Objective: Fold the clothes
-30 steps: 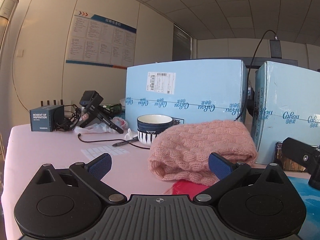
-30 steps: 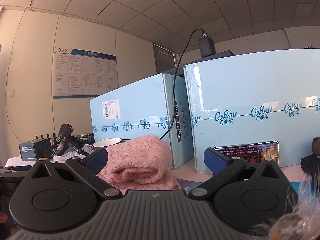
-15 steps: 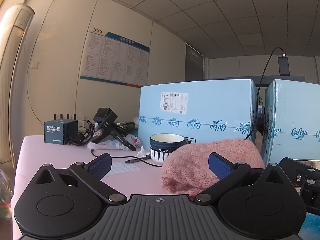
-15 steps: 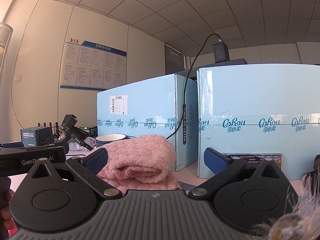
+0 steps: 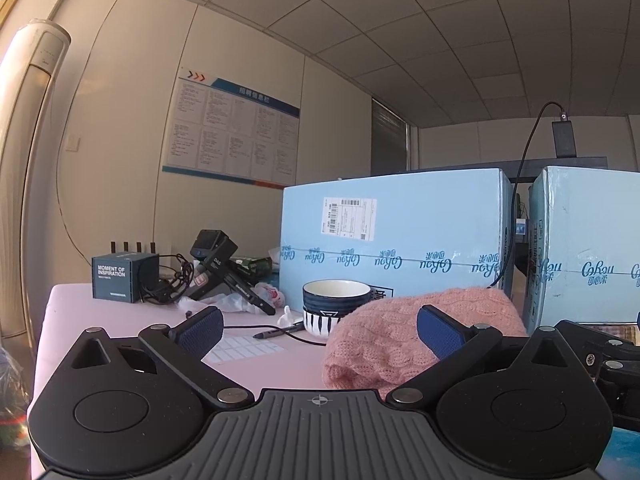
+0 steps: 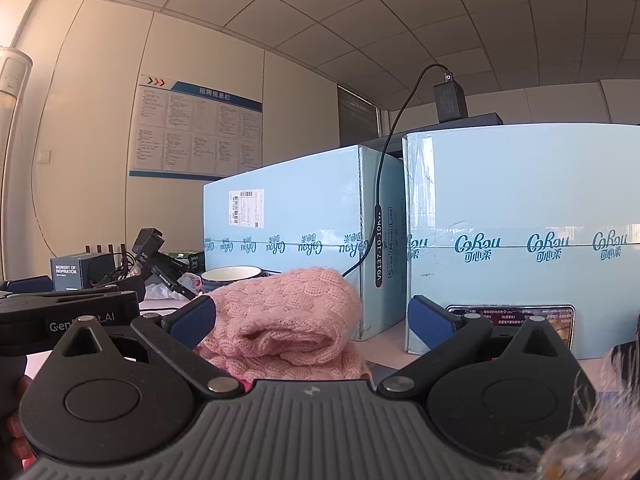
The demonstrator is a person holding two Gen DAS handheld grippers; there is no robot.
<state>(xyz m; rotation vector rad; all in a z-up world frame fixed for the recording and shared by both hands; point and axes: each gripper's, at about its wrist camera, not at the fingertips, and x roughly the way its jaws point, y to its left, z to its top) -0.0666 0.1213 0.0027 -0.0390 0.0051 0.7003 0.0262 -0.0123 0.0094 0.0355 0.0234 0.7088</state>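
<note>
A folded pink knit sweater (image 5: 400,336) lies on the pink table (image 5: 80,308), in front of the blue boxes. It also shows in the right wrist view (image 6: 288,320). My left gripper (image 5: 318,330) is open and empty, low over the table, short of the sweater. My right gripper (image 6: 312,320) is open and empty, just before the sweater. The left gripper's body shows at the left of the right wrist view (image 6: 68,312); the right gripper's body shows at the right edge of the left wrist view (image 5: 600,348).
Two large light-blue cartons (image 5: 392,240) (image 6: 520,232) stand behind the sweater. A striped bowl (image 5: 334,312), a pen (image 5: 276,332), a black box (image 5: 122,278), cables and a camera handle (image 5: 224,272) lie to the left. A phone (image 6: 516,316) leans on the right carton.
Both grippers have tilted upward and drawn back a little, so the sweater sits lower in both views. Both stayed open. The sweater has not moved.
</note>
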